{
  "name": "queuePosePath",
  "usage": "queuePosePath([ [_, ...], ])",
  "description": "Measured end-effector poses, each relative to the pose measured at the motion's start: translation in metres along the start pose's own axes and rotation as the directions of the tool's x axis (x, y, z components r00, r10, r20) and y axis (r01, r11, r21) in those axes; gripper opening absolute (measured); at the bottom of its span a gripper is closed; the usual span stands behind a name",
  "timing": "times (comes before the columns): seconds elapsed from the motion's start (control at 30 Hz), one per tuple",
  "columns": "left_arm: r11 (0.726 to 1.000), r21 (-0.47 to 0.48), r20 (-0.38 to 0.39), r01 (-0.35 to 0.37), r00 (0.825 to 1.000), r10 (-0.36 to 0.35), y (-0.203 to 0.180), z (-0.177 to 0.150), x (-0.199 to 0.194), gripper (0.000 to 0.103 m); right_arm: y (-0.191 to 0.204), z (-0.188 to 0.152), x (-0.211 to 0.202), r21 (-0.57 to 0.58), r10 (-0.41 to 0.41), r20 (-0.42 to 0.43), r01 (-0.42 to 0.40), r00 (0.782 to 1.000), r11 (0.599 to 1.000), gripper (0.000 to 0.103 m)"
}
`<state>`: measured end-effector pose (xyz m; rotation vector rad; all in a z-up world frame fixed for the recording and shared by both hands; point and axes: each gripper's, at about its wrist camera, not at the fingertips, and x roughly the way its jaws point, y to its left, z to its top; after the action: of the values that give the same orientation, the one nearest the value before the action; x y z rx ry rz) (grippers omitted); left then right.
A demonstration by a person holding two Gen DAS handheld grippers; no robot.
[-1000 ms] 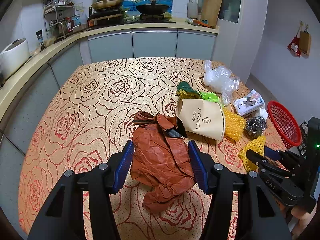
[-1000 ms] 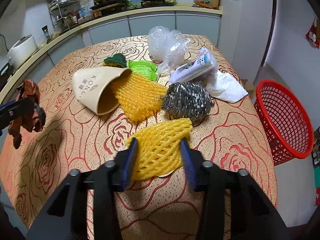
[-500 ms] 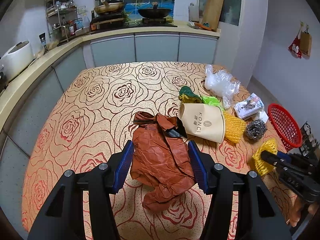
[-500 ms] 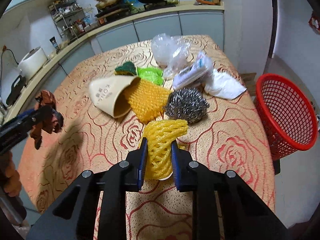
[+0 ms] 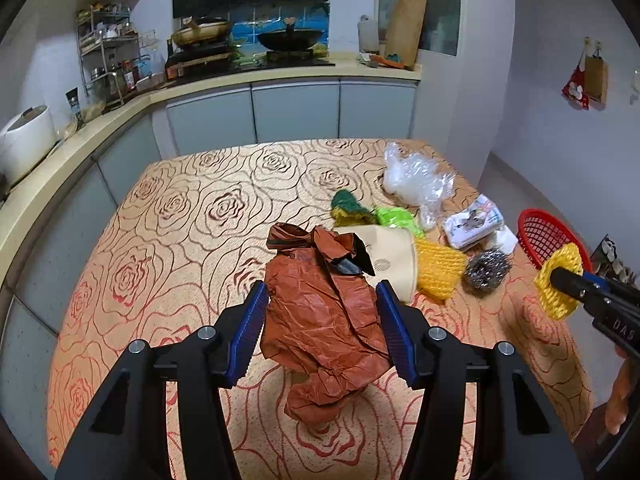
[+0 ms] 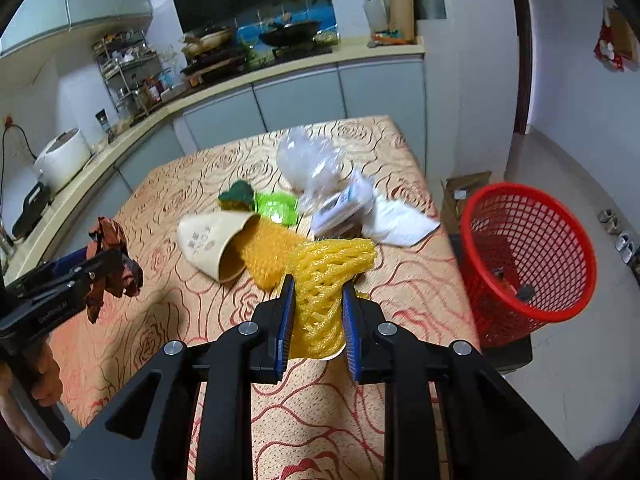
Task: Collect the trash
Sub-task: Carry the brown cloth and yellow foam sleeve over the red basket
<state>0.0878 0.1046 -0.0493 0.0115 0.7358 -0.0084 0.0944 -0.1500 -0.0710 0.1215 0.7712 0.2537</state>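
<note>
Right claw (image 6: 318, 312) clamped on yellow foam net (image 6: 328, 276), left claw (image 5: 322, 328) on brown bag (image 5: 324, 320); squashy net could slip out b4 reaching red basket (image 6: 524, 264) off to its right.

Pale walls, grey cabinets (image 5: 296, 112) under a cream counter (image 5: 280, 74), light tiled floor (image 6: 568, 160).

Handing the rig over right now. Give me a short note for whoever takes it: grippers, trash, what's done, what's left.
Left hand-held gripper: shut on brown bag, lifted off the table.
Right hand-held gripper: jaws have just been closing, now shut on yellow foam net, raised.
Red basket: on the floor right of the table, something small inside.
Left on the table: paper cup, second yellow net, steel scrubber, clear plastic bag, green wrapper, packet.
Next: probably drop both into the basket.
</note>
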Motion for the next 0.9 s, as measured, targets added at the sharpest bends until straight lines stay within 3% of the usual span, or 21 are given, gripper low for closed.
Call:
queuePosePath([
  [0.47,0.996,0.079,0.047,0.036,0.998,-0.040,-0.039,0.025,-0.003,0.054,-0.028,0.021,-0.024,0.039,-0.039,0.081,0.036,0.996,0.999,0.022],
  [0.9,0.983,0.149,0.089,0.108,0.988,-0.122,-0.088,0.054,0.001,0.054,-0.066,0.036,-0.036,0.089,-0.117,0.119,0.107,0.986,0.990,0.022],
])
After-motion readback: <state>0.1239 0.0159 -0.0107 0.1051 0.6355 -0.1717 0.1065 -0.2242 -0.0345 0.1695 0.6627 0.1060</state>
